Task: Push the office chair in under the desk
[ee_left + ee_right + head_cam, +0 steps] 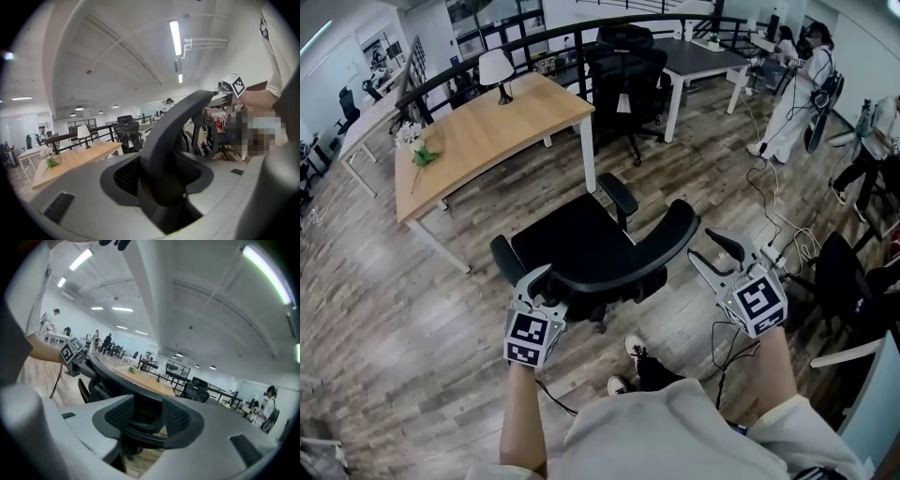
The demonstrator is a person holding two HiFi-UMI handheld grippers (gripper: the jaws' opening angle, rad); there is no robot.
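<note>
We are standing behind the office chair [581, 246], which is sitting on the wooden floor with its seat turned toward the wooden bench [502, 141] and its backrest [630, 267] toward us. The chair is standing clear of the bench, off the near long edge and toward the right-hand white leg, so nothing of it is under the top yet. We are judging this as the take-hold step, with the push itself not begun.

The left gripper [542, 284] is meeting the left end of the backrest. In the left gripper view the dark rim [173, 126] is filling the gap between the fingers [126, 173], and they appear to be gripping it. The right gripper [705, 247] is hanging just beside the right end of the backrest. In the right gripper view its fingers [183, 416] are standing wide apart, with the rim running into the gap but not pressed by either one.

Next we are expecting to bring the right fingers onto that rim, so both ends are held evenly. Then the chair is needing a steady roll forward and to the left in the head view, steered between the bench's white legs. An uneven shove is likely to swivel the seat or send an armrest against a leg.
</note>
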